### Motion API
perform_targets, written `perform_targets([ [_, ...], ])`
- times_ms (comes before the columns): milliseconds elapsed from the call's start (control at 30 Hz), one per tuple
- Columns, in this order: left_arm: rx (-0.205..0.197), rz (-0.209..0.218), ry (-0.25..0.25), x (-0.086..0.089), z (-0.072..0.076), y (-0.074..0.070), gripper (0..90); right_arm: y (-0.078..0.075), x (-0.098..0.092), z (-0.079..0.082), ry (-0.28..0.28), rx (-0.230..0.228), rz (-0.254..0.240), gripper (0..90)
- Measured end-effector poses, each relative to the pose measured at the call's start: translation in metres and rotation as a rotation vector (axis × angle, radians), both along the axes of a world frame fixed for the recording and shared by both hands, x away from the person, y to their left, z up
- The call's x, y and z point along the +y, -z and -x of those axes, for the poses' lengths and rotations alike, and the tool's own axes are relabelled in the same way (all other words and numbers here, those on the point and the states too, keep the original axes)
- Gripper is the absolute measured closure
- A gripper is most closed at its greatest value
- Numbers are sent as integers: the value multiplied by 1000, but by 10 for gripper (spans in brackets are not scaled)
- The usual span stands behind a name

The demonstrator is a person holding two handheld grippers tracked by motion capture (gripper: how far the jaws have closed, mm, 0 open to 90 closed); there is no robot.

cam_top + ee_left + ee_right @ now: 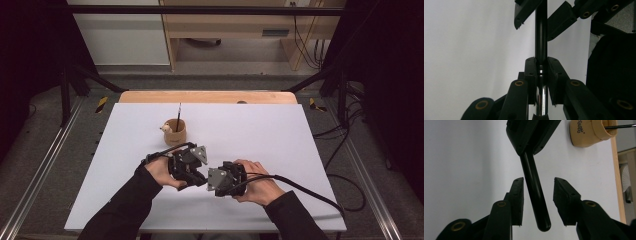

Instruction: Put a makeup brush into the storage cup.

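Work in hand: a black pen (541, 37) is held between two grippers above the white table (280, 135), near its front edge; it looks like a cap being pulled off or a hand-over.
Pen: long, round and black, with a shiny metal section (541, 97) low in the left gripper view; its blunt black end (541, 220) shows in the right gripper view.
Left gripper (541, 67): jaws pressed together on the pen, pinching it at the joint where black meets metal.
Right gripper (537, 192): jaws spread on either side of the pen's black end, with a gap on each side; the pads do not press it yet.
Done so far: the pen is off the table and firmly held by the left gripper; the right gripper is lined up around its free end.
Left to do: my guess is that the right jaws must close on the black end before any pull or transfer.
Cup (176, 132): a tan cup with another thin stick (178, 116) standing in it, farther back on the table, well apart from both hands.
Hand pose: the left hand (159, 170) and right hand (255, 182) are close together, the two grippers pointing at each other, nearly level.
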State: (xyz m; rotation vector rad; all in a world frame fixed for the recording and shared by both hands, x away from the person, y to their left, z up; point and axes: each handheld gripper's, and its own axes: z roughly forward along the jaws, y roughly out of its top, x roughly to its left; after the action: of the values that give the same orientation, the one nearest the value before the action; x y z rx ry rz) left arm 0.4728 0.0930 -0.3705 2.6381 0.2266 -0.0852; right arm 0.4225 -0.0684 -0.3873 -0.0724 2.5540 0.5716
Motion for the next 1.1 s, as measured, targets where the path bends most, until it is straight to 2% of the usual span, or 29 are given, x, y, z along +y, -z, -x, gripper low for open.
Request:
perform_targets([
  [233, 2, -1, 5, -1, 0, -1, 786, 1, 1, 0, -22, -8, 13, 675],
  [333, 3, 23, -3, -1, 1, 0, 786, 1, 2, 0, -30, -9, 23, 689],
  [433, -2, 1, 12, -1, 1, -3, 786, 1, 2, 0, -36, -9, 23, 713],
  [533, -1, 0, 11, -1, 1, -4, 786, 1, 2, 1, -26, -12, 20, 733],
  [1100, 3, -3, 19, -1, 1, -3, 782, 3, 3, 2, -54, 8, 40, 770],
])
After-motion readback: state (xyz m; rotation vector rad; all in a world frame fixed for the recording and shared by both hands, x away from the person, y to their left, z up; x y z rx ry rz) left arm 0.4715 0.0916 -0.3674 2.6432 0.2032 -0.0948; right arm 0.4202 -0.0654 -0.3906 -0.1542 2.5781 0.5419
